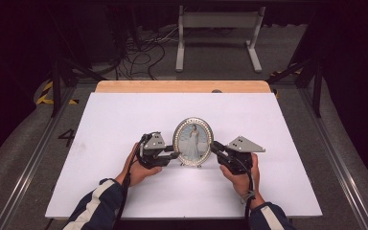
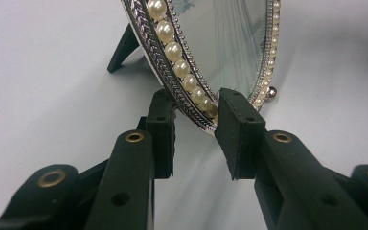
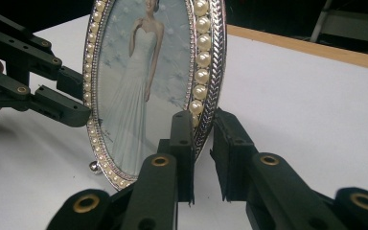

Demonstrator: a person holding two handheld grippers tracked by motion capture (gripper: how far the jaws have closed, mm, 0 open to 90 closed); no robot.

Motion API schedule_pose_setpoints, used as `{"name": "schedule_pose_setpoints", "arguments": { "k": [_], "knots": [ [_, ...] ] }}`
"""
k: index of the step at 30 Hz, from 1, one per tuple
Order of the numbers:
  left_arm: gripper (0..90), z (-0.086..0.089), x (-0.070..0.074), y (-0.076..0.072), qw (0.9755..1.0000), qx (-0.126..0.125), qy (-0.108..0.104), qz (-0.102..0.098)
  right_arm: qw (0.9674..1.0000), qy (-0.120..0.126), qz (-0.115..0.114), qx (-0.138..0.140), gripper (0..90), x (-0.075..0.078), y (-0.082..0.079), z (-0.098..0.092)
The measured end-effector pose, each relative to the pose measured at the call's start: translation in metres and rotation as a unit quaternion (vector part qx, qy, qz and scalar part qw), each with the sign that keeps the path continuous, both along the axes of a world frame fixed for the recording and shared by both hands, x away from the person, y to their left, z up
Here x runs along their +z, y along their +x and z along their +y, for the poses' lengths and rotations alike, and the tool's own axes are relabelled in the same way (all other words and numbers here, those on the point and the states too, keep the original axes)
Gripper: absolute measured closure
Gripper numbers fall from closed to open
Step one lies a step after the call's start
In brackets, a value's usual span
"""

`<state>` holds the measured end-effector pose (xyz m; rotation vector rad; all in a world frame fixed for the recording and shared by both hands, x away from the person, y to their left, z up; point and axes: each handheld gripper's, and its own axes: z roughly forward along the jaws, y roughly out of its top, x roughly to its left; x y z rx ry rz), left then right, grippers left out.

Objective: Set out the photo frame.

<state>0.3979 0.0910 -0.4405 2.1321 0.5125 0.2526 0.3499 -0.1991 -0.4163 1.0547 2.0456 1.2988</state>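
At the middle of the white worktop an oval picture frame stands upright on its small feet and rear strut, its long axis vertical and its pearl-trimmed face turned toward the person. The left hand-held gripper comes at it from the left and the right hand-held gripper from the right, so the frame sits directly between the two, each about equally near.

In the left gripper view the left hand-held gripper has its jaws drawn in narrow around the lower rim of the picture frame, one pad behind the silver edge and one in front over the glass; the front pad looks to be touching the pearls, yet whether both pads truly press cannot be told for sure. In the right gripper view the right hand-held gripper is closed down on the opposite rim of the picture frame, one pad against the pearl border and the other behind the edge, holding it.

The coming move likely turns on this symmetry: with the rim pinched edge-on at both sides below the oval's middle, a lift would have to keep both hands level, or the tall frame could tip forward or back about the line between the two grips.
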Motion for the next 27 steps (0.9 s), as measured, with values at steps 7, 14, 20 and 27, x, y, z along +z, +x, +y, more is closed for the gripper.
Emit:
{"name": "schedule_pose_setpoints", "arguments": {
  "k": [7, 14, 20, 27],
  "knots": [
    [68.4, 0.0004, -0.0006, 0.0001, 1.0, -0.001, 0.001, 0.002, 1.0, -0.006, 0.001, 0.003, 78.8, -0.0008, -0.0006, 0.0004],
    [68.6, 0.0016, -0.0008, 0.0001, 1.0, -0.003, 0.001, 0.001, 0.9998, -0.016, 0.005, 0.007, 76.7, -0.0028, -0.0012, 0.0021],
    [67.4, 0.0027, 0.0007, -0.002, 1.0, 0.004, 0.003, -0.007, 0.9995, -0.025, 0.011, 0.014, 76.8, -0.0057, -0.002, 0.0015],
    [61.0, 0.0046, 0.0082, -0.0069, 0.9998, 0.011, -0.002, -0.016, 0.998, -0.059, -0.007, 0.02, 73.7, -0.0023, -0.0041, 0.0018]
  ]
}}
